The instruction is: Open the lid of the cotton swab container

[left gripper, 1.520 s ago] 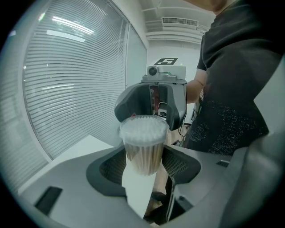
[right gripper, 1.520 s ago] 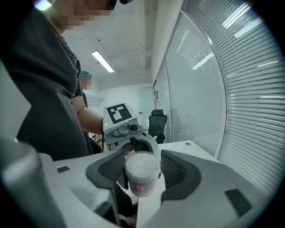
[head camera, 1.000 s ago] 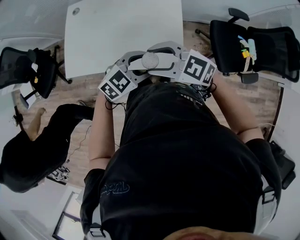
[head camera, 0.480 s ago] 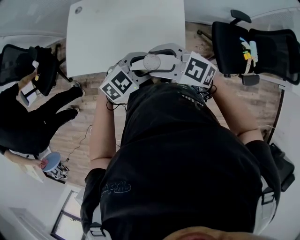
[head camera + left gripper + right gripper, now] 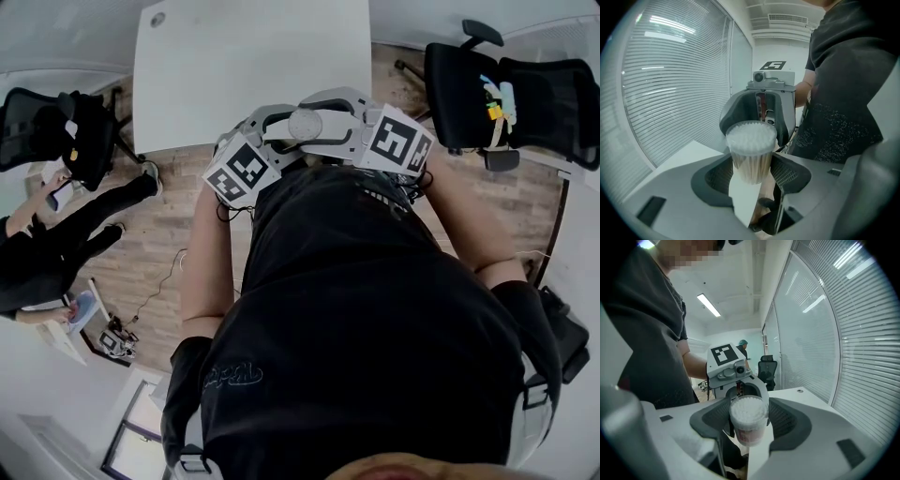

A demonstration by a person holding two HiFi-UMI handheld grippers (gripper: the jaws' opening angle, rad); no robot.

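Observation:
A clear cotton swab container [image 5: 751, 152] full of white-tipped swabs stands upright in the air in front of my chest, with a clear lid on top. My left gripper [image 5: 751, 174] is shut on its lower body, one pad on each side. From the opposite side my right gripper [image 5: 749, 423] is shut on the same container [image 5: 749, 420], whose red label shows low down. In the head view the round top of the container [image 5: 306, 123] sits between the two grippers, whose marker cubes [image 5: 242, 169] [image 5: 394, 139] flank it above the table's near edge.
A white table [image 5: 253, 66] lies just beyond the grippers. Black office chairs stand at the right [image 5: 506, 89] and at the left [image 5: 56, 131]. A person in black [image 5: 56, 253] is on the wooden floor at the left. Slatted blinds line the wall.
Both grippers and the container have stayed almost still. The person in black at the left has moved from a crouch towards the left edge of the view.

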